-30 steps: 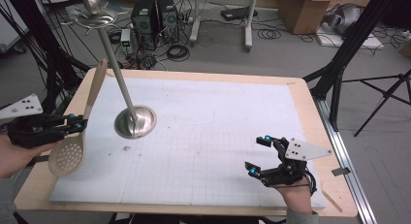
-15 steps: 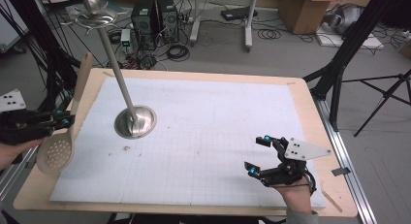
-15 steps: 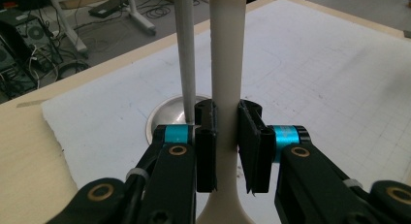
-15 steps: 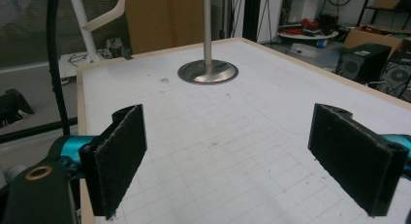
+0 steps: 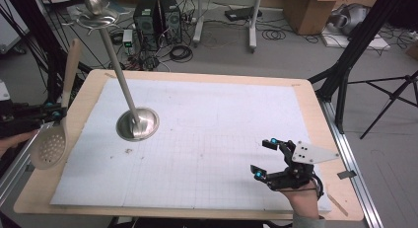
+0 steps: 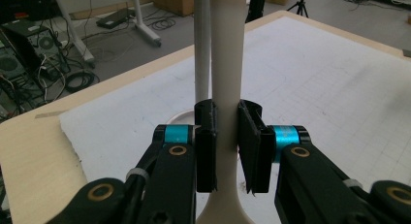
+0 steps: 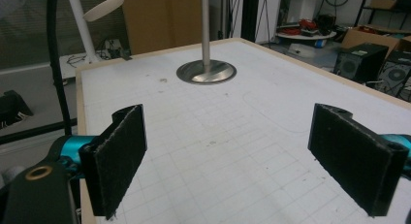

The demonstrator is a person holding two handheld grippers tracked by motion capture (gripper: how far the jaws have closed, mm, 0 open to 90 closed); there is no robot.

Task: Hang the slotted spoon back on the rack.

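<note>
My left gripper [image 5: 56, 113] is at the table's left edge, shut on the handle of a beige perforated spoon [image 5: 49, 149]. The spoon's handle points up and away and its bowl hangs low over the table's edge. In the left gripper view the pads clamp the pale spoon handle [image 6: 225, 64], with the stand's pole [image 6: 202, 44] just behind it. A metal stand [image 5: 138, 124] with a round base, a slanting pole and a dish on top is on the left half of the white mat. My right gripper [image 5: 262, 158] rests at the front right, open and empty [image 7: 242, 161].
The white gridded mat [image 5: 222, 119] covers most of the wooden table [image 5: 315, 104]. The stand's base [image 7: 206, 71] lies far ahead of the right jaws. Beyond the table's far edge are computer towers [image 5: 157, 13], cables and tripod legs on the floor.
My left gripper has carried the spoon leftward and slightly up, away from the stand, out to the table's left edge. The right gripper has stayed still.
</note>
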